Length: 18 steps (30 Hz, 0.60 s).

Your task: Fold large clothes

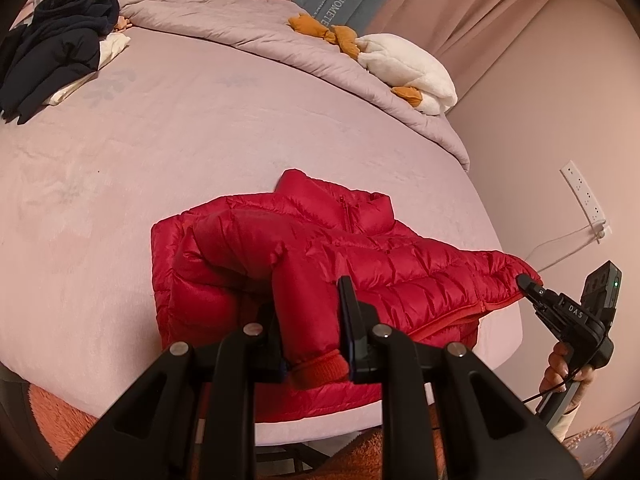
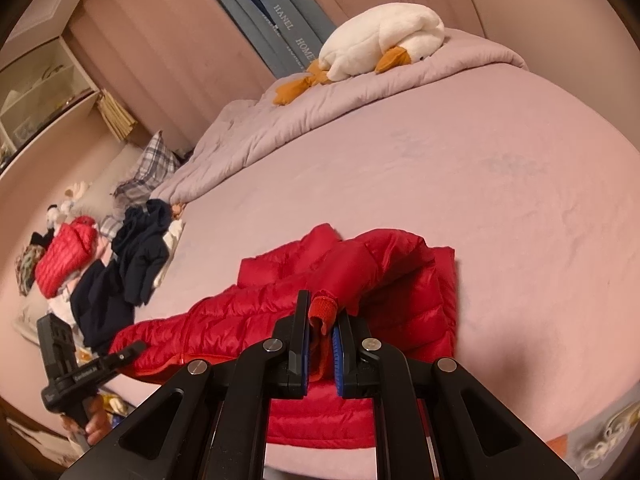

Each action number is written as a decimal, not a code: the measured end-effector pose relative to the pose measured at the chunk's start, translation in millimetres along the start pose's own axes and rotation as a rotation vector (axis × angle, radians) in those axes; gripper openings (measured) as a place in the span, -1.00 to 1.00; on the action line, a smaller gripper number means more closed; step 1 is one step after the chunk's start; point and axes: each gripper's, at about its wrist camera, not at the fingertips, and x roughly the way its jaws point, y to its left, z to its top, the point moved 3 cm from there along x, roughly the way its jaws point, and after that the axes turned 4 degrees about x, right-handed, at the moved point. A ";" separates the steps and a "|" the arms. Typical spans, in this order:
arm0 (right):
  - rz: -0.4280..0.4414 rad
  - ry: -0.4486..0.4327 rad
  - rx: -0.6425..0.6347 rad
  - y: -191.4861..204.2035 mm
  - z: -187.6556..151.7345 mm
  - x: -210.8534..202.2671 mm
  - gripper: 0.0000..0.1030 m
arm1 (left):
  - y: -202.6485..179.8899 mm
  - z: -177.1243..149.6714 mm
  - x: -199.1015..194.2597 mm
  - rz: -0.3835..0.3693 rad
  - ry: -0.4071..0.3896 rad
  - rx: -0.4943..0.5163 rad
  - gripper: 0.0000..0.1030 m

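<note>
Plenty tucked out of sight on this bed!
At six o'clock the left gripper [image 1: 310, 308] covers the near hem of the red jacket [image 1: 360, 264], and the sleeve swallows its left finger. At four o'clock a hand [image 1: 564, 372] runs off the edge. In the right wrist view, the shelf [image 2: 82, 70] contents at ten o'clock are too small to tell, and a patterned thing [image 2: 608, 436] at four o'clock is a blur.

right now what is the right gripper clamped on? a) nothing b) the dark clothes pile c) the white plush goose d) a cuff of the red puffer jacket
d: the right gripper is shut on the ribbed cuff of the red puffer jacket.
</note>
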 end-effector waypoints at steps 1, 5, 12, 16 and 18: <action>-0.001 0.000 -0.002 -0.8 0.7 0.0 -0.80 | -0.2 0.1 -0.2 0.000 0.000 -0.001 -0.61; 0.002 -0.010 0.007 -2.3 2.0 -0.3 -0.80 | 0.4 1.8 -0.7 -0.008 0.004 -0.005 -0.60; -0.004 -0.020 0.003 0.0 3.3 -0.1 -0.80 | 0.0 3.1 -0.7 -0.009 -0.003 0.002 -0.60; -0.007 -0.023 0.000 0.2 4.1 0.4 -0.80 | -0.5 3.9 0.3 -0.008 -0.004 0.001 -0.60; -0.008 -0.024 0.003 0.0 4.8 1.0 -0.80 | -0.3 3.4 0.0 -0.007 -0.003 0.002 -0.60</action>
